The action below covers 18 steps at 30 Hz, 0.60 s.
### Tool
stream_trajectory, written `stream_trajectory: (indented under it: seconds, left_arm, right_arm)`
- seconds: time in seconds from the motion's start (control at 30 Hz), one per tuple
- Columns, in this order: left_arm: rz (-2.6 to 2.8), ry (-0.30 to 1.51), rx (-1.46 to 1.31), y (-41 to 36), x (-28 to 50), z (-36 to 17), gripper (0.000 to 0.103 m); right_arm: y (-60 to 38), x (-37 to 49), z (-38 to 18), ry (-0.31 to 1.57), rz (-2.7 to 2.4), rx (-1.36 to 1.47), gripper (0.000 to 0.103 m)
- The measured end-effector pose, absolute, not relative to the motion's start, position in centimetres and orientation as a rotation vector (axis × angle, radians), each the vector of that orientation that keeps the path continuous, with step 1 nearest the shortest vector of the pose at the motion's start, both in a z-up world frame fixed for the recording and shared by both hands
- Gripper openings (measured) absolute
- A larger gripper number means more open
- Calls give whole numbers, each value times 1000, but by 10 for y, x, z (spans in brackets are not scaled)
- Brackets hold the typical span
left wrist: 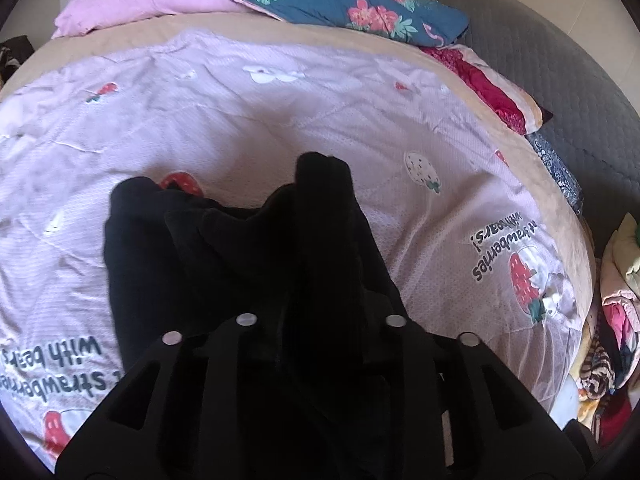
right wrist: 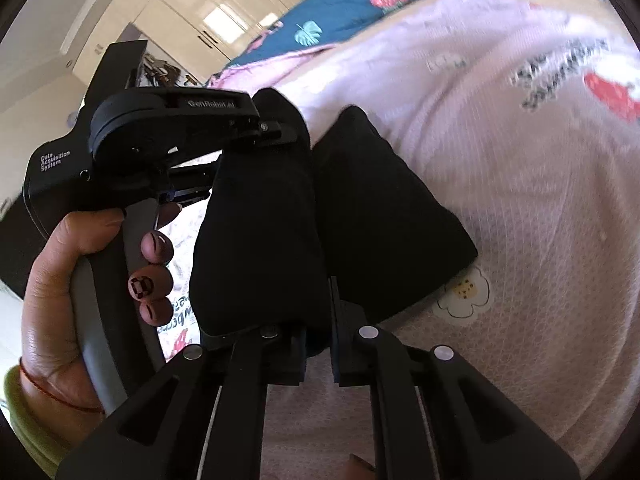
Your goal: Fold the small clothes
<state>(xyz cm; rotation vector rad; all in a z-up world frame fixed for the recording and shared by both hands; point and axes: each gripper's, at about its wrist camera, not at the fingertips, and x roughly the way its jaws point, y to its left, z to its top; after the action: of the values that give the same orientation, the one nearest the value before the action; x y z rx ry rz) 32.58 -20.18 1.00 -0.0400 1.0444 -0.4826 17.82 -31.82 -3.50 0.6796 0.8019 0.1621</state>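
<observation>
A small black garment is held up above the pink strawberry-print blanket. In the left wrist view it drapes over my left gripper, whose jaws are shut on a bunched fold of it. In the right wrist view the same black garment hangs in two lobes. My right gripper is shut on its near edge. The left gripper's body, held by a hand, shows at the left of the right wrist view, clamped on the garment's far end.
A blue floral quilt and a pink blanket lie bunched at the bed's far side. A red cloth sits at the right edge. Mixed clothes pile beside the bed. White wardrobes stand behind.
</observation>
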Motion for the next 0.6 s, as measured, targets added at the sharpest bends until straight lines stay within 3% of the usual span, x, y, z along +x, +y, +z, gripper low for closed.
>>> stream_trajectory:
  seconds: [0.2,0.27,0.3,0.43,0.53,0.57,0.6]
  left_arm:
    - [-514,1073,-39,-215,333,-2,34]
    - [-535,1080,-61,-216,334,-3,50]
    - [-542,1071,-83,-214,335,-1,52]
    - [-543,1025,-112,-205,331,8,53]
    - [-529,982,-142,-186,324,17,54]
    - [-523,973,-145,-181,322,19,54]
    - [-510,956,-144,-172,317,21,54]
  right_arm:
    - [-330,186,-44,856,191,785,12]
    - [-333,188,-46,871,206,804,14]
    - [-336,188,-49,877,210,812,17]
    - [-341,192,-52,898,244,845,26]
    - [-349,194,-45,880,276,848,47]
    - [-351,196,-42,872,292,851,64]
    - [-354,198,-38,863,312,852,70]
